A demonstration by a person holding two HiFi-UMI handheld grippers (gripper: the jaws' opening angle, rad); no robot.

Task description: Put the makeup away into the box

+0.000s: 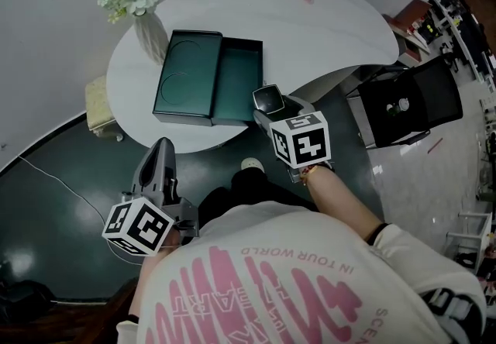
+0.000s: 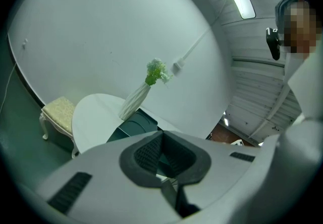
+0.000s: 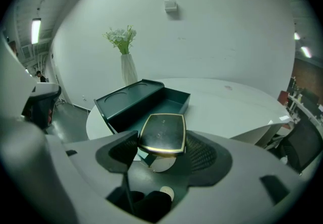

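Note:
A dark green box (image 1: 239, 79) lies open on the round white table (image 1: 318, 32), its lid (image 1: 186, 71) flat beside it on the left. My right gripper (image 1: 269, 106) hangs over the table's near edge, just in front of the open box. It is shut on a dark makeup compact (image 3: 162, 133) with a gold rim, held flat between the pads. The same compact (image 1: 268, 99) shows in the head view. My left gripper (image 1: 160, 150) is lower, over the dark floor short of the table, shut and holding nothing. The box (image 3: 146, 99) lies just beyond the compact.
A white vase of pale flowers (image 1: 147, 25) stands on the table behind the lid. A cream stool (image 1: 99, 106) sits left of the table. A black chair (image 1: 411, 102) stands to the right. A person's shoe (image 1: 252, 166) is near the table's front edge.

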